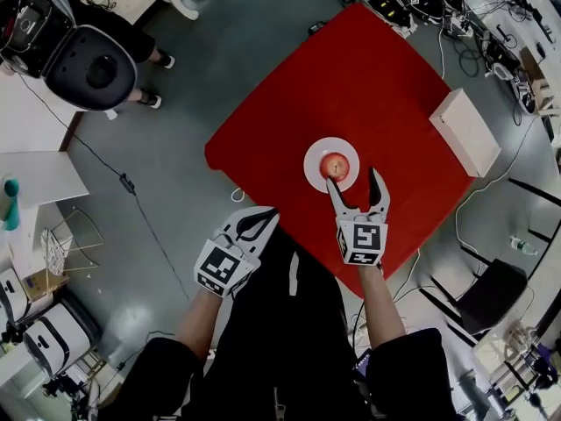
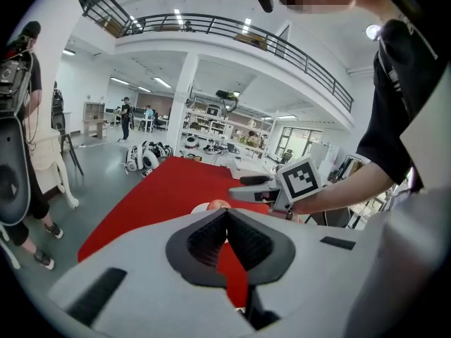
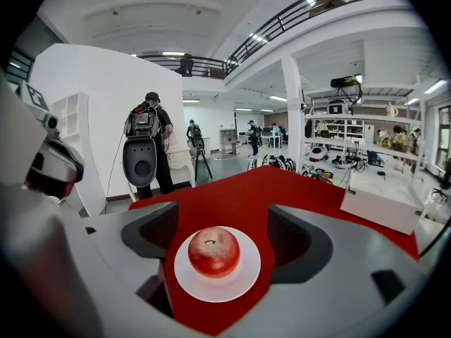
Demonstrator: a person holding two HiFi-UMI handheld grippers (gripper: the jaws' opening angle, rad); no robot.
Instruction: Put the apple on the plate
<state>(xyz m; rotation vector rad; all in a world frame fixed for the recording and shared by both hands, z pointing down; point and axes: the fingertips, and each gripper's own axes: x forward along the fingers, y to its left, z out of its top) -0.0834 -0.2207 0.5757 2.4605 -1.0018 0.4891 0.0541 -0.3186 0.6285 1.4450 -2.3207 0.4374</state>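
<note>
The round red apple (image 3: 213, 251) sits centred on the white round plate (image 3: 246, 277), so the right gripper (image 1: 354, 181), jaws spread wide and gripping nothing, should lift clear without clipping it, while the left gripper (image 1: 259, 222) has its jaws pressed together, empty.

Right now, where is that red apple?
In the head view, the red apple sits in the middle of the round white plate on the red table, just beyond the open right gripper.
</note>
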